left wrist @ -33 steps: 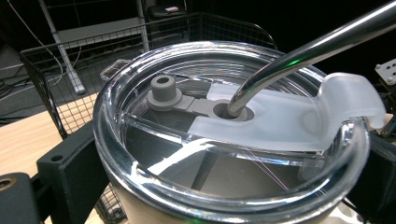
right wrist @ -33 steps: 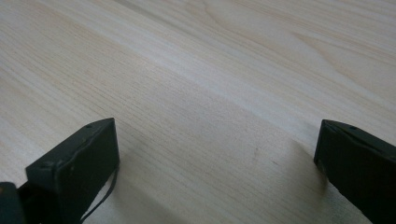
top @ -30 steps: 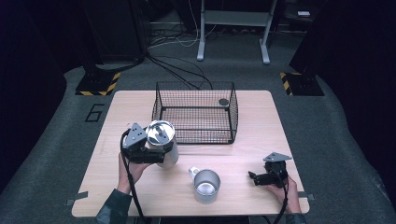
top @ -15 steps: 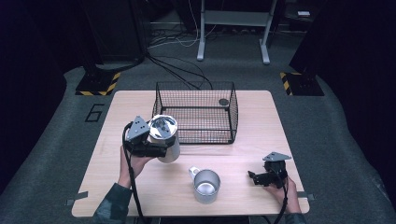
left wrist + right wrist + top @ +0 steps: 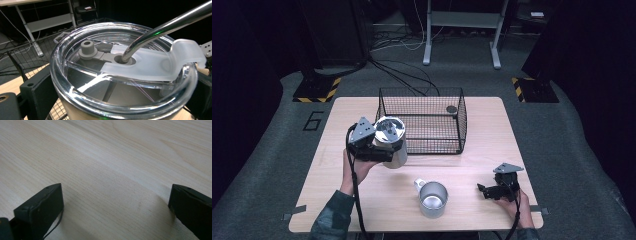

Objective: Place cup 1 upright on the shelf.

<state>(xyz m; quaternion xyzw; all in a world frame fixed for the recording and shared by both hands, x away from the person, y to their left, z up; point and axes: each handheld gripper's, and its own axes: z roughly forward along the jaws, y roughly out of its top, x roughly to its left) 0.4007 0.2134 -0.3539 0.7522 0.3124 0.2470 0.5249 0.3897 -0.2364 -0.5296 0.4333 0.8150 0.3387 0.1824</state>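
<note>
Left gripper [image 5: 379, 150] clamped on the cream steel tumbler with clear plastic lid and metal straw [image 5: 391, 141], jaws either side of its body; tumbler held at about 9 o'clock of the black wire-mesh basket [image 5: 422, 120], just outside its near-left corner. Looks like mid-carry, likely headed into the basket. Next move probably needs lift over the basket rim, keep upright, then release inside.

Right gripper [image 5: 498, 190] rests at 4 o'clock on the pale wood counter [image 5: 492, 130], jaws apart, holding nothing. Shiny metal mug with handle [image 5: 432, 198] stands at 6 o'clock. Small dark round object [image 5: 451, 108] in the basket's far-right corner. Room dark, grey carpet, cables, hazard-striped feet.
</note>
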